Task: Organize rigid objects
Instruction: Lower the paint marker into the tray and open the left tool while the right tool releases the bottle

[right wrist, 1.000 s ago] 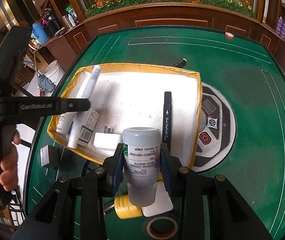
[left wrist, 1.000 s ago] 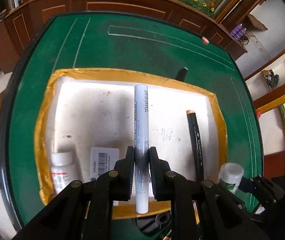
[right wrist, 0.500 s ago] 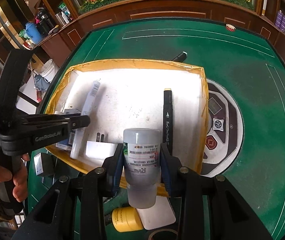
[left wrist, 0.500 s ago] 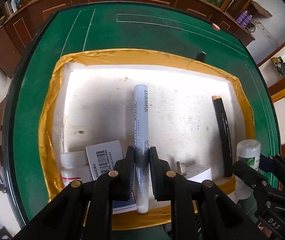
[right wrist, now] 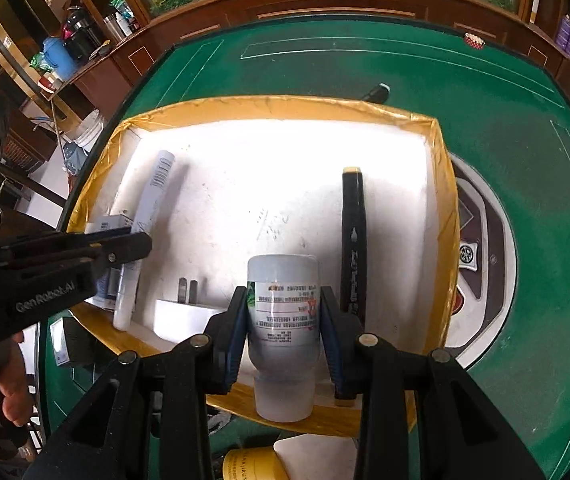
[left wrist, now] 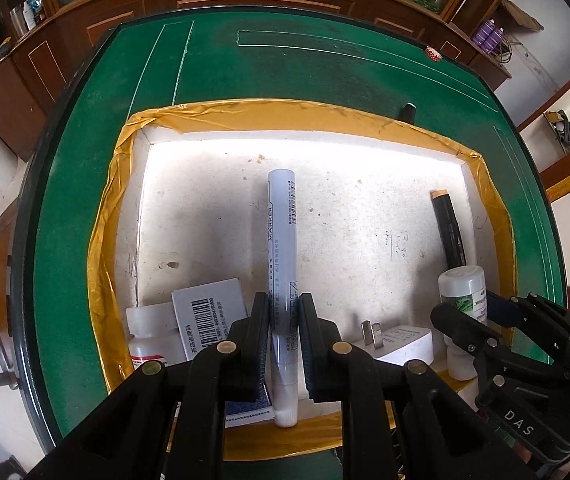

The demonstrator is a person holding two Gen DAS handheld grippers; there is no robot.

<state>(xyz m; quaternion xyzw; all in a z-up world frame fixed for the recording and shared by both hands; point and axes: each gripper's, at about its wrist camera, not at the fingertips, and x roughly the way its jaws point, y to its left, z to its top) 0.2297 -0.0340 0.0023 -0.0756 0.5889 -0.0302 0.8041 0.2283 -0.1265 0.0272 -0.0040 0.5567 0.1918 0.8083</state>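
Both grippers advanced over tray [left wrist: 109, 240]; marker [left wrist: 283, 240] points away.

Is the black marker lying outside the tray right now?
No, the black marker lies flat on the white floor inside the yellow-taped tray, near its right wall.

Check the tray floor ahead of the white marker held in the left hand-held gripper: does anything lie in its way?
Nothing visible does. The left hand-held gripper holds the white marker over bare tray floor. The barcode box lies to its left, the plug and black marker to its right.
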